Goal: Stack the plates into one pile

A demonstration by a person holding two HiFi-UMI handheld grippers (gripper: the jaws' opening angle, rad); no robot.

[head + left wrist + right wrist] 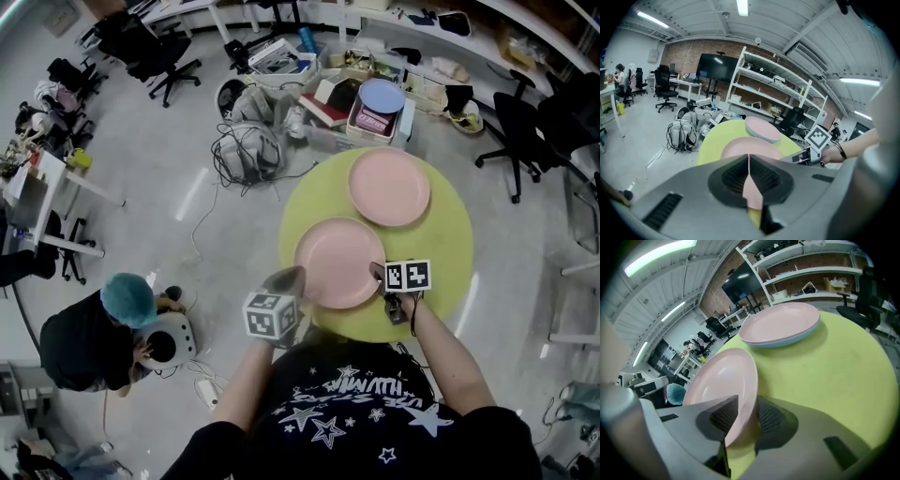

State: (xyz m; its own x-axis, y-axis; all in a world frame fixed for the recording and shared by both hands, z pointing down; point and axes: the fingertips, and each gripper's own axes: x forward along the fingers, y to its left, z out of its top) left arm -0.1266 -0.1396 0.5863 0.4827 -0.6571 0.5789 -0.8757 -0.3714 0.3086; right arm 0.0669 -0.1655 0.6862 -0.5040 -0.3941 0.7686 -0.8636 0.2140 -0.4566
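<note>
Two pink plates lie on a round yellow table (450, 253). The near plate (337, 262) is held from both sides. My left gripper (289, 278) is shut on its front-left rim, and a strip of pink rim shows between the jaws in the left gripper view (749, 176). My right gripper (378, 274) clamps the right rim, one pad on each face of the near plate (724, 380), which looks tilted off the table. The far plate (389, 186) rests on a pale blue plate (806, 336) at the table's back.
A person in a teal cap (127, 300) crouches on the floor at the left by a white round device (171, 343). Bins and boxes (370, 108), a bag with cables (248, 150) and office chairs (520, 131) stand beyond the table.
</note>
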